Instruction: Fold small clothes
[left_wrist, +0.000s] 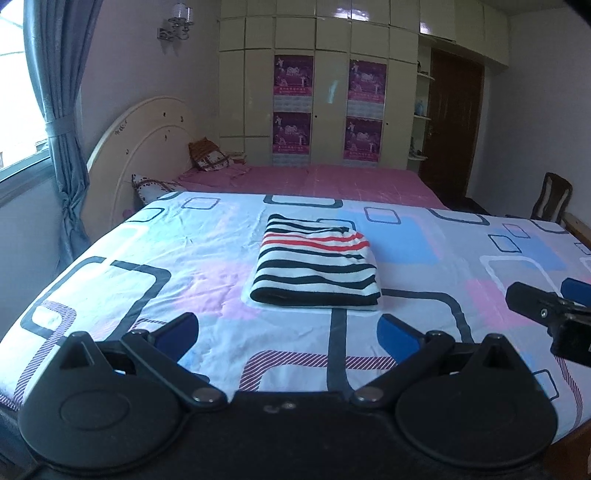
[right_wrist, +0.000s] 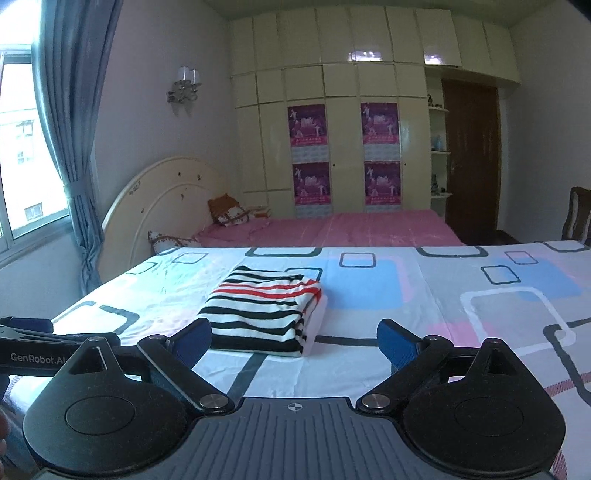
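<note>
A folded garment with black, white and red stripes (left_wrist: 317, 262) lies flat on the patterned bedsheet (left_wrist: 147, 258); it also shows in the right wrist view (right_wrist: 264, 310). My left gripper (left_wrist: 288, 332) is open and empty, just short of the garment's near edge. My right gripper (right_wrist: 293, 341) is open and empty, with the garment ahead and slightly left of it. The right gripper also shows at the right edge of the left wrist view (left_wrist: 546, 306). The left gripper's body shows at the left of the right wrist view (right_wrist: 37, 350).
Behind the sheet lies a pink bed (left_wrist: 332, 181) with pillows (left_wrist: 210, 157) and a curved headboard (left_wrist: 147, 147). A wardrobe (left_wrist: 317, 92) fills the back wall. A curtain (left_wrist: 62, 129) hangs at left. A wooden chair (left_wrist: 552, 197) stands at right.
</note>
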